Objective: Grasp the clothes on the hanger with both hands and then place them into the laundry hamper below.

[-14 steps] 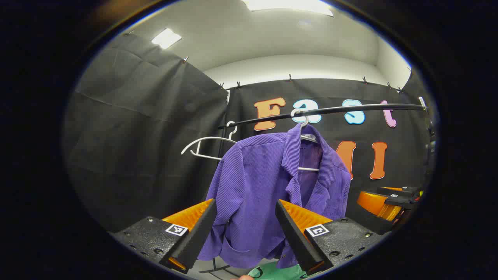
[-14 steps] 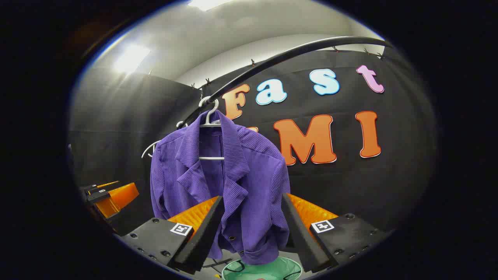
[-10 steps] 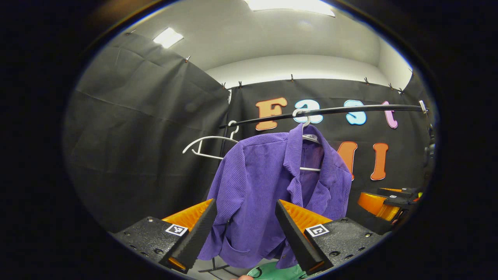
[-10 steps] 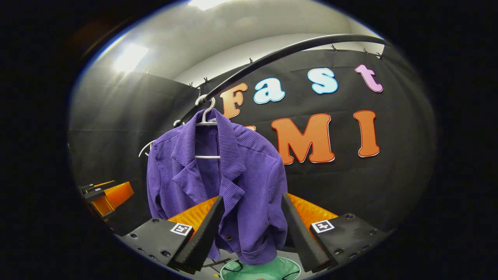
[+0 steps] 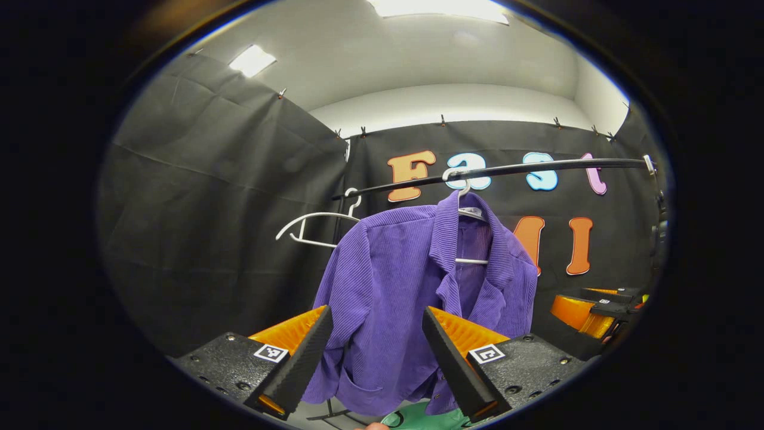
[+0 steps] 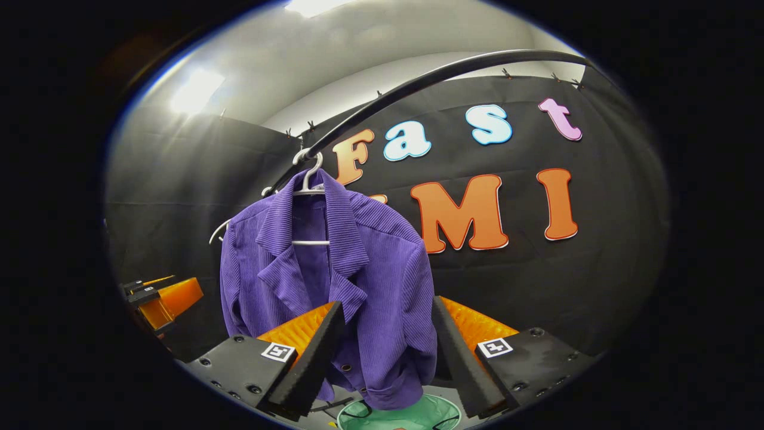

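Both tongs stand wide open with nothing between their pads. In the left gripper view the left tongs (image 5: 376, 352) frame the lower part of the shirt (image 5: 412, 298). In the right gripper view the right tongs (image 6: 388, 352) bracket its hem. Since half a second ago the shirt has slid toward 9 o'clock and grown slightly in the right gripper view, so that hand seems to be closing in. The left gripper view has barely changed. The shirt hangs on its hanger (image 6: 307, 179) from the rail (image 5: 507, 170), an empty hanger (image 5: 316, 224) at its 9 o'clock. The green hamper (image 6: 400, 415) waits at 6 o'clock, directly below. Neither grasp has begun; both tongs must first reach the cloth.
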A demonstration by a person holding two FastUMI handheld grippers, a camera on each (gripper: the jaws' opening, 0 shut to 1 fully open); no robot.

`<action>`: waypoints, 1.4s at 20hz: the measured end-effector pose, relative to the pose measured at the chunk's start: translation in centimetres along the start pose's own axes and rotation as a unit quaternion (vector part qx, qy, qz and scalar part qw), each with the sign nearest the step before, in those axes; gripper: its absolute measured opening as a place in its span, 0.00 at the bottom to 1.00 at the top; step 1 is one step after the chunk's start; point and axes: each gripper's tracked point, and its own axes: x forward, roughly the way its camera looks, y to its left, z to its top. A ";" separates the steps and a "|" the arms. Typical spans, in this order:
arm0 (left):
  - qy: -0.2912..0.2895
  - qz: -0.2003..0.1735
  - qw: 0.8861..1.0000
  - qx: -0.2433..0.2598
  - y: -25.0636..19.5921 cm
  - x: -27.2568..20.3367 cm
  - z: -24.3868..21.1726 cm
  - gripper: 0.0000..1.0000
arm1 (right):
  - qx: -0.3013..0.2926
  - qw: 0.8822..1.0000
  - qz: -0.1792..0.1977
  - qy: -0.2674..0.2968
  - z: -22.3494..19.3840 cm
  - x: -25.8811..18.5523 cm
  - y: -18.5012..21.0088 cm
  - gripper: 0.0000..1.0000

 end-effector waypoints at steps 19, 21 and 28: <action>0.020 0.031 0.999 -0.005 1.3 -2.9 -0.4 0.92 | -0.011 1.000 0.010 -0.015 -2.7 16.1 5.9 0.96; 0.022 0.042 0.999 -0.001 2.2 -3.4 -0.4 0.92 | -0.027 0.999 -0.026 -0.019 -3.0 17.3 3.8 0.96; 0.016 0.002 1.000 -0.025 -0.3 -1.8 -0.8 0.92 | -0.010 0.999 0.013 -0.032 0.1 13.9 1.6 0.13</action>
